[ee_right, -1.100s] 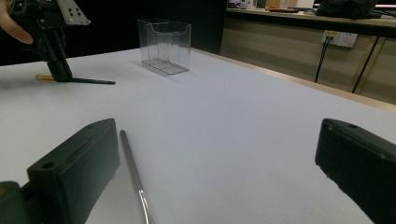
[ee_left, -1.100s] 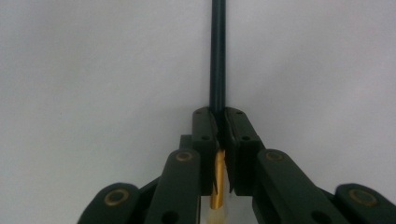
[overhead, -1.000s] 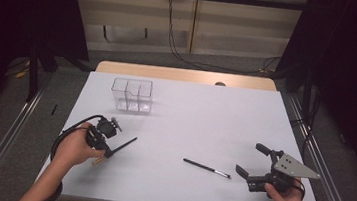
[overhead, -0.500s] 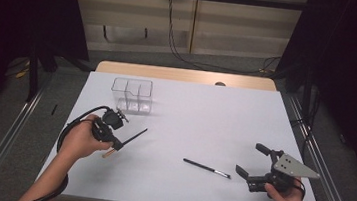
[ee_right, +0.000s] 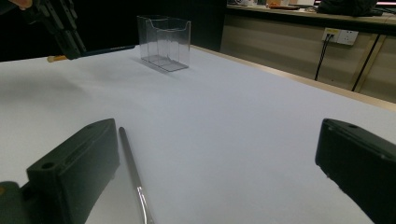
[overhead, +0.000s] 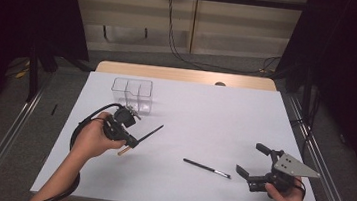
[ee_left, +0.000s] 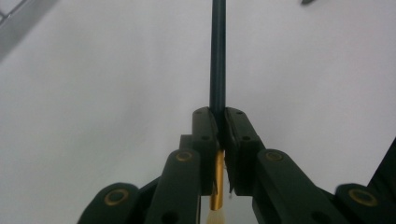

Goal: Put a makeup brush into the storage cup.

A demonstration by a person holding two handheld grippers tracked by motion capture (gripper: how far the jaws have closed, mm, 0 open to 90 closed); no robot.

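Observation:
My left gripper [overhead: 131, 141] is shut on a brush [overhead: 151, 133] with a dark handle, a gold ferrule and a pale tip, held above the white table [overhead: 215, 109]. In the left gripper view the jaws clamp the brush [ee_left: 218, 60] near its ferrule, and the handle points away from me. A clear plastic container [overhead: 133, 94] with compartments stands just beyond that hand. My right gripper [overhead: 248, 158] rests open at the front right. A second dark brush [overhead: 207, 168] lies flat on the table to its left, and shows as a brush [ee_right: 133, 172] beside the left jaw in the right gripper view.
The clear container [ee_right: 163, 42] and the left gripper [ee_right: 65, 37] appear far off in the right gripper view. A wooden strip [overhead: 184, 75] borders the table's far edge. Metal rails [overhead: 7, 133] run along both sides, and cables [overhead: 183, 40] lie on the floor behind.
The left hand has risen and moved toward the clear container, carrying the brush up off the table. The right hand and the second brush have stayed still.

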